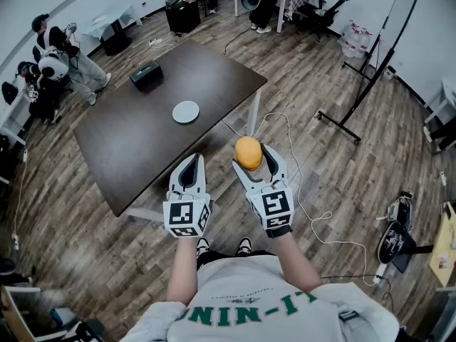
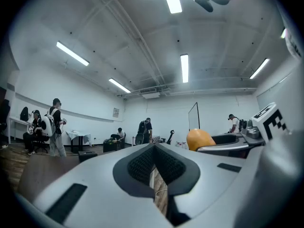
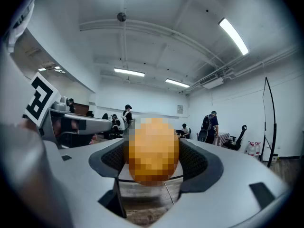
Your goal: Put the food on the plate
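**Desk** [image 1: 128,148]: dark and rectangular, standing far and to the left of you. Bare wooden floor lies between it and your tongs.

**Right tongs** [image 1: 251,157]: held out over the floor, near the desk's right corner. The pads are clamped on the food from both sides.

**Left tongs** [image 1: 190,164]: just left of the right pair. They are drawn together with nothing in them.

**Plate** [image 1: 186,112]: small, pale and round, at mid-desk, well apart from the food. Nothing is on it.

**Food** [image 1: 249,152]: orange, rounded and smooth-skinned, carried in your right tongs.
- Handling: it is probably light, and it is likely to roll or slip. Whether it is firm cannot be told, so squeeze it modestly.
- Hold: grip it across the widest middle, as your pads sit now.
- Placing: lower it onto the plate's centre before letting go, because the shallow rim will hardly stop a roll.
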The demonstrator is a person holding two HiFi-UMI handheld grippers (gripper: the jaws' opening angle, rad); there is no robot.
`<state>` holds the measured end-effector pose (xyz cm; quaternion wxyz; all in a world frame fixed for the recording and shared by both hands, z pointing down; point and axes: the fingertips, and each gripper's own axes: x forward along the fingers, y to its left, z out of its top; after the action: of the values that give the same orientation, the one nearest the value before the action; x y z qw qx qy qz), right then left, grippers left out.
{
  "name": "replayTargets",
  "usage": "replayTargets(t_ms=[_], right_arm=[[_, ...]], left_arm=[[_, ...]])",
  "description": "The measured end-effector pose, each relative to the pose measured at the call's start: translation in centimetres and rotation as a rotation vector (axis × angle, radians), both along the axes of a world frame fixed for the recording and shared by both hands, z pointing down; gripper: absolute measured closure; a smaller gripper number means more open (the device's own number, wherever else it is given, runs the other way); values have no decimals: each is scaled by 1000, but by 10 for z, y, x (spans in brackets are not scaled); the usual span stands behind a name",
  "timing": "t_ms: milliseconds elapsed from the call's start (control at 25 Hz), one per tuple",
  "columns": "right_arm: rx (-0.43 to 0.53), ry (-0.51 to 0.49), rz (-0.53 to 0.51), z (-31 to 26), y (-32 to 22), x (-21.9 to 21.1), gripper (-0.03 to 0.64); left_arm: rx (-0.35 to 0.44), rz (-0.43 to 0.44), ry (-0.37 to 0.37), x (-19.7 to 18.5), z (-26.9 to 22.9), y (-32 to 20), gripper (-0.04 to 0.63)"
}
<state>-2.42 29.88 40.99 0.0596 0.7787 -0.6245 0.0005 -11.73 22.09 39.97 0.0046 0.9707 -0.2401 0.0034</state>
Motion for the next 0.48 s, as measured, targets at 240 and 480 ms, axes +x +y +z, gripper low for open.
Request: replayTargets(t_ms=[240,480], right_arm=[[-3,-33,22,11,21,31,276],[-18,-54,24,25,11,47,276]], left_arm=[[-13,12,-18,25,12,23,584],[-35,48,-39,54,29,17,584]])
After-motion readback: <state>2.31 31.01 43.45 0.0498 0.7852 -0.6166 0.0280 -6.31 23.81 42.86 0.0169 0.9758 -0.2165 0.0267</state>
